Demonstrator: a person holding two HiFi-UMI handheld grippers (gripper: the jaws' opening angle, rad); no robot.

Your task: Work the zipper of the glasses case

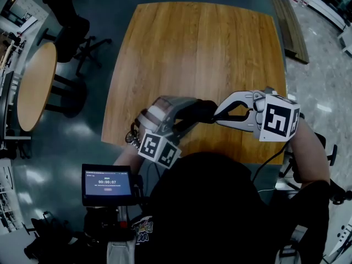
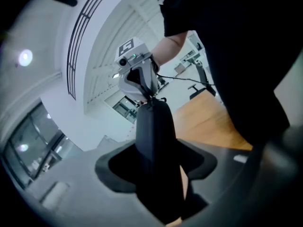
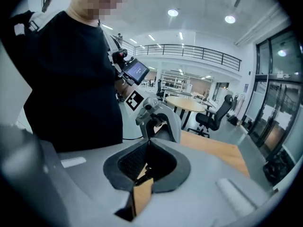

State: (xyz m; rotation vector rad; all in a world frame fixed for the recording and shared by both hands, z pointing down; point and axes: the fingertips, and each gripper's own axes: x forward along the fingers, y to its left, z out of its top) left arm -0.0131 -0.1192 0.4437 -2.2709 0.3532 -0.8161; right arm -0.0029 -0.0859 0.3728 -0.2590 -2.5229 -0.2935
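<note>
The left hand-held gripper (image 1: pixel 186 117) squeezes the glasses case (image 2: pixel 154 131) to steady it. Ahead of it, the right hand-held gripper (image 1: pixel 219 114) pinches the zipper pull (image 2: pixel 152 99), ready to slide.

Black glasses case (image 2: pixel 154 141), black-and-white square-patterned marker cubes (image 1: pixel 280 120), honey-brown wood-grain table (image 1: pixel 192 48).

I am looking down on a square wooden table (image 1: pixel 203 54) standing on a dark glossy floor (image 1: pixel 66 142), with a round table (image 1: pixel 34 84) and a black chair (image 1: pixel 72 36) sitting to its left. Ceiling lights (image 3: pixel 173 13) are glowing above a railed balcony (image 3: pixel 189 51).
</note>
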